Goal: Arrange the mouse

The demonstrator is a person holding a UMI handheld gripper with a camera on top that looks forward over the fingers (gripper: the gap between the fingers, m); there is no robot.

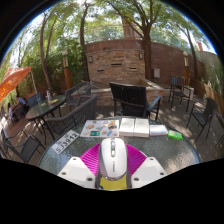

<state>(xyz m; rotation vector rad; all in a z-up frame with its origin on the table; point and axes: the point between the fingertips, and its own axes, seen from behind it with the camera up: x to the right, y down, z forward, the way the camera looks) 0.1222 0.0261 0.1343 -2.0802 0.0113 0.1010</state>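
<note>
Grey counter (170, 148) on an outdoor patio carries your papers (100, 128) and booklets (135, 126); your gripper (113, 176) jaws are closed on the white mouse (113, 157).

The mouse's (113, 160) near end is hidden behind the gripper (113, 176).

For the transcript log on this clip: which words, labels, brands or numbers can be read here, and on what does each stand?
None can be read for certain.
White card on the table, left of the tongs: dark characters, too blurred to read.
Printed sheets beyond the mouse: pictures and print, too small.
Mouse, between the fingers on the round pink mat: no legible brand.
</note>
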